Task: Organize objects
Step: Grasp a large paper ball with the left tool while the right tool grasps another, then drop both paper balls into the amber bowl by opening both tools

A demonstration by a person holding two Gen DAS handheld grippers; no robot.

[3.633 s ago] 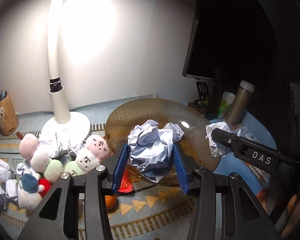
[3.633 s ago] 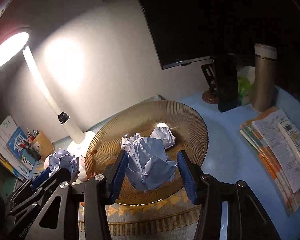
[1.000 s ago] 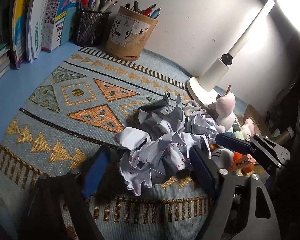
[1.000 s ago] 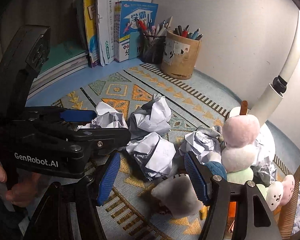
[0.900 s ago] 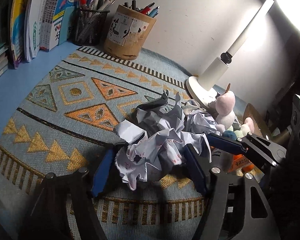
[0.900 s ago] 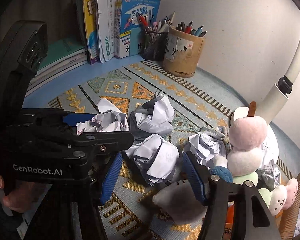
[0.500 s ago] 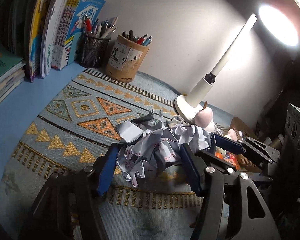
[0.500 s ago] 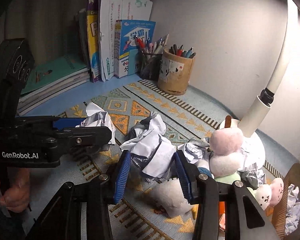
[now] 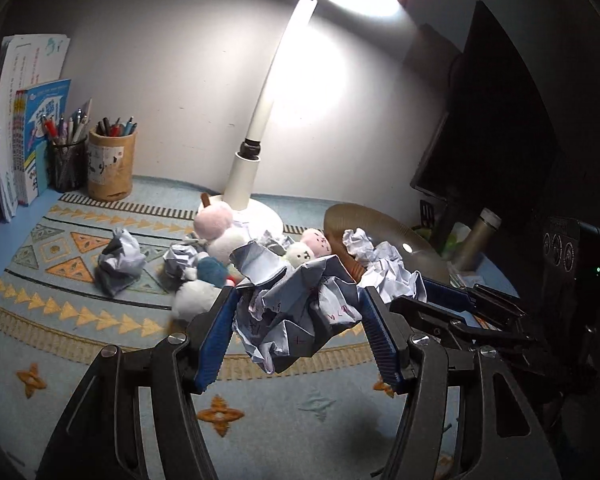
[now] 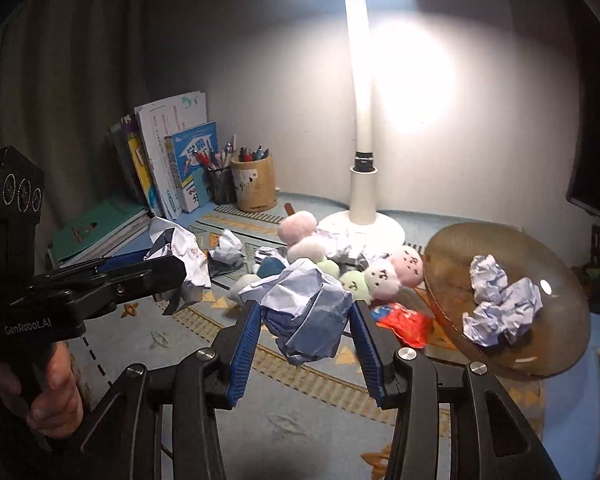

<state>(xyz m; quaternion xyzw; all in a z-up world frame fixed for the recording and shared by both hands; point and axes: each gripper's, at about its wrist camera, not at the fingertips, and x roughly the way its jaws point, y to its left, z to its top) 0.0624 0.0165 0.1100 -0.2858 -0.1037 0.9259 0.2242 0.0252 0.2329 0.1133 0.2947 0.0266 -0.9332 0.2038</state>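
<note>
The left gripper (image 9: pixel 298 320) and the right gripper (image 10: pixel 304 316) each hold a crumpled paper ball (image 9: pixel 296 312) in clamped jaws, above the counter's front edge; light, springy and easily crushed, it wants a gentle hold across its widest folds.

White lettering reading "GenRobot.AI" runs along the black body of the left gripper (image 10: pixel 172 276), seen from the right wrist camera. Red handwritten marks cover the crumpled paper ball (image 9: pixel 300 312) but cannot be read. Print on the blue book cover (image 10: pixel 194 152) is too small to make out.
</note>
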